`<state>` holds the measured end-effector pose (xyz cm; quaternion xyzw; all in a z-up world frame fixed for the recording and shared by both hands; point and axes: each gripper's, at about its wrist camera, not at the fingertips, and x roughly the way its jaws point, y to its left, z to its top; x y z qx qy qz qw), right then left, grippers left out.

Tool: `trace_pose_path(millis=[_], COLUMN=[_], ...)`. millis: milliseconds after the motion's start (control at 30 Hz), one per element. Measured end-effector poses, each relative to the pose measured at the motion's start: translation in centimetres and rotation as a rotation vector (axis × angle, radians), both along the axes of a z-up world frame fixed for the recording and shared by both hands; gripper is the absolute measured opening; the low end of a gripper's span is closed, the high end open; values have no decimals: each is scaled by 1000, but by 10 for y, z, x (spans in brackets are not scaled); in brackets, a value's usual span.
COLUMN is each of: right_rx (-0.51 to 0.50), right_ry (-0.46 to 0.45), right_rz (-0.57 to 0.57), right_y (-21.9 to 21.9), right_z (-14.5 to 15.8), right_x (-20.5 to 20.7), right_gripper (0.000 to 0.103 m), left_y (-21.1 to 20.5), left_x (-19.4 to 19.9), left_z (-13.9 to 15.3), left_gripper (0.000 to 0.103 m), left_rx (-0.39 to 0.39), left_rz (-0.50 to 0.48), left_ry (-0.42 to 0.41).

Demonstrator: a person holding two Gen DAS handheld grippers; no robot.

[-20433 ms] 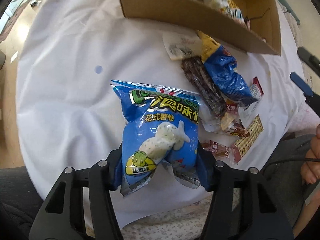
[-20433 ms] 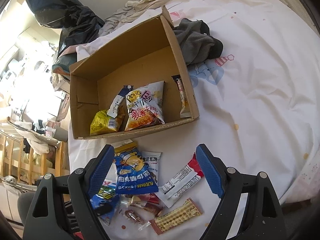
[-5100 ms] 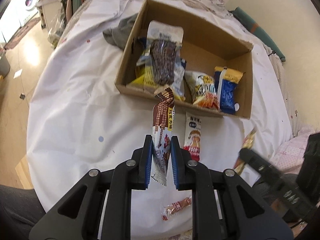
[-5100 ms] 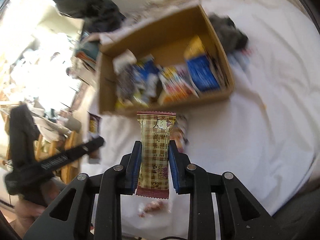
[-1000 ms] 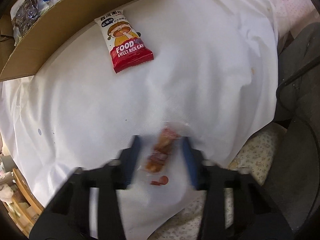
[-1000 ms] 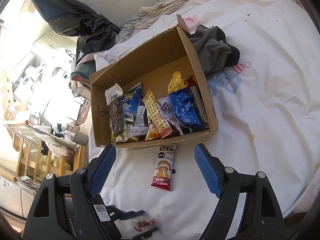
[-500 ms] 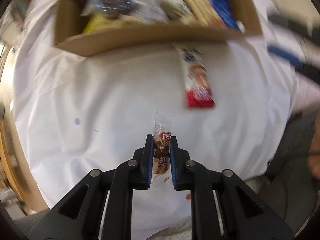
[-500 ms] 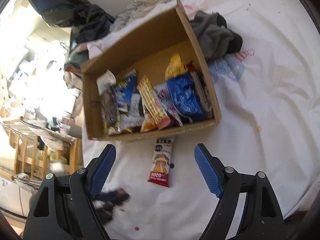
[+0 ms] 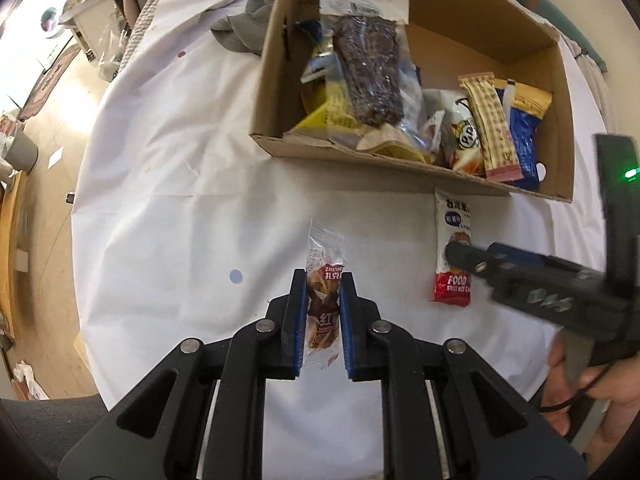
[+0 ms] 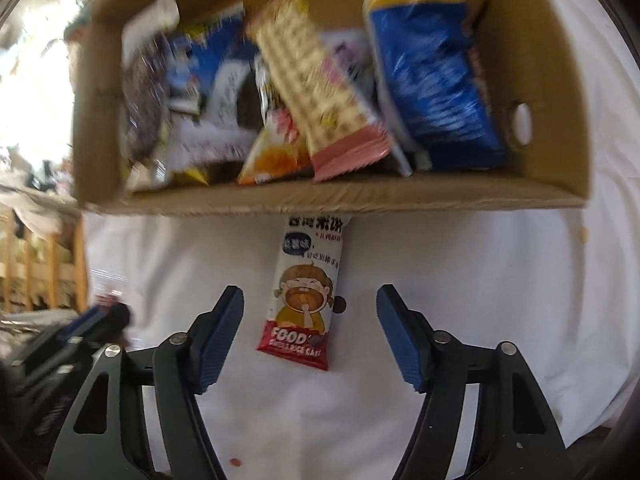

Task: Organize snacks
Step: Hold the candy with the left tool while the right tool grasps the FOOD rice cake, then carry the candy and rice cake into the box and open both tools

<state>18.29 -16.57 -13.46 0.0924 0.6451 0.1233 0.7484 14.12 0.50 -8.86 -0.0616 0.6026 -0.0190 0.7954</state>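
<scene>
My left gripper [image 9: 323,280] is shut on a small clear-and-red snack packet [image 9: 323,300], held above the white cloth in front of the cardboard box [image 9: 360,158]. The box holds several snack packs. A white and red rice cake packet [image 9: 452,248] lies on the cloth just before the box's front wall; in the right wrist view it [image 10: 306,292] sits between the open jaws of my right gripper [image 10: 310,316], which hovers low over it. The right gripper also shows in the left wrist view [image 9: 472,258], over the packet.
The box [image 10: 320,200] stands on a white cloth [image 9: 180,208] covering a round table. A grey garment [image 9: 244,28] lies behind the box's left corner. The floor drops away to the left. A hand [image 9: 576,392] holds the right gripper.
My left gripper has lifted the small packet and drawn nearer the box. My right gripper has dropped low over the rice cake packet, still open.
</scene>
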Motion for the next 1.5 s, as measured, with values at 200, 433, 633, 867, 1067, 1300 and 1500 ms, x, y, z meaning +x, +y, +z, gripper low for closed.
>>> trace_pose_path(millis=[200, 433, 633, 867, 1067, 1300, 1500], right_rx=[-138, -140, -6, 202, 238, 213, 158], right_ry=[-28, -75, -77, -266, -436, -511, -472], right_rz=[91, 157, 195, 180, 51, -32, -72], right_y=[18, 14, -3, -40, -69, -77, -77], right_z=[-9, 0, 22, 94, 133, 145, 116], right_x=[-5, -27, -48, -62, -47, 7, 27], right_gripper=[35, 33, 33, 33, 33, 33, 33], left_y=[7, 5, 8, 17, 14, 4, -23], left_x=[1, -1, -4, 0, 17, 51, 75], left_z=[0, 6, 18, 75, 109, 116, 96], left_gripper=[12, 12, 12, 12, 12, 12, 12], left_rx=[-5, 12, -20, -141, -102, -102, -73], left_rz=[31, 31, 54, 60, 35, 17, -84], left_ry=[-6, -46, -81, -164, -270, -321, -434])
